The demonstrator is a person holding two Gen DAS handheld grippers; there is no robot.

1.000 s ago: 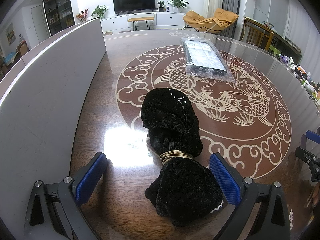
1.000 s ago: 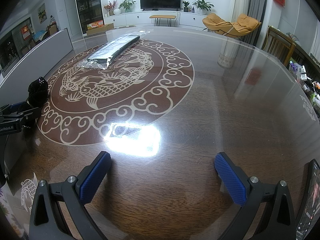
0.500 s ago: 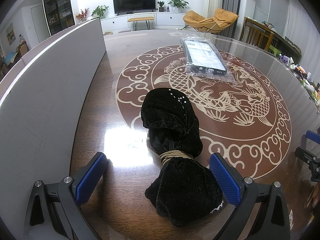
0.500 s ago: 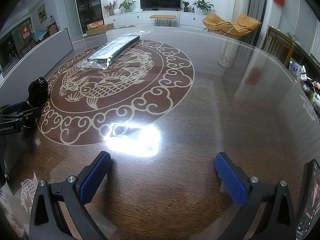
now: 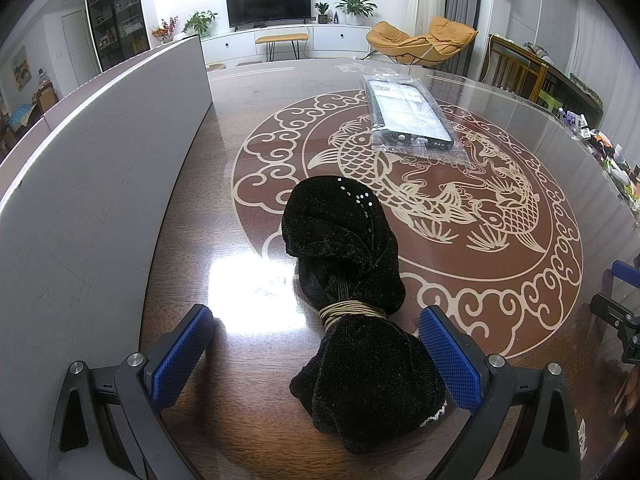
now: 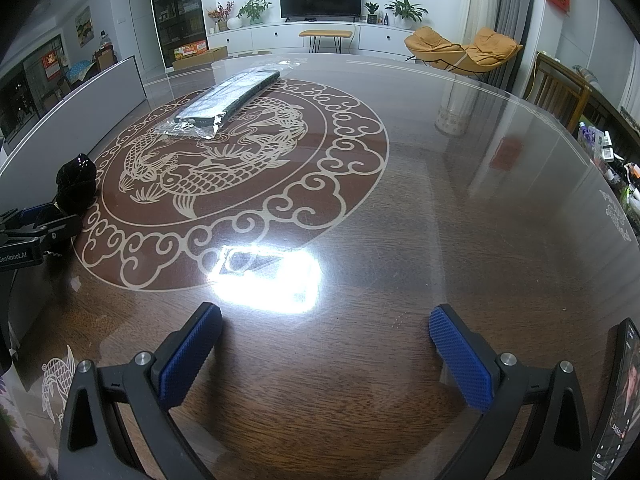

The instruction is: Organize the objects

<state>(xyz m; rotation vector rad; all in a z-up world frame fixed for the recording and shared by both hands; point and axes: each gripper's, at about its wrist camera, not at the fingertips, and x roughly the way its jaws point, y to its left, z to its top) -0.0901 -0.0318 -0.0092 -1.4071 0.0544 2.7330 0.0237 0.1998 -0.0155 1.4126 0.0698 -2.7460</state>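
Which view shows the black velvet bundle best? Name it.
Left wrist: the black velvet bundle fills the foreground between the open jaws, cord tie visible. The right wrist shows it small at the left edge, partly behind the left gripper.

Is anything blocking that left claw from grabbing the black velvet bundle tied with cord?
Nothing visible does. The left gripper is open, and the black velvet bundle tied with tan cord already lies between its blue fingers on the glossy wooden table. The grey upright panel stands off to the side.
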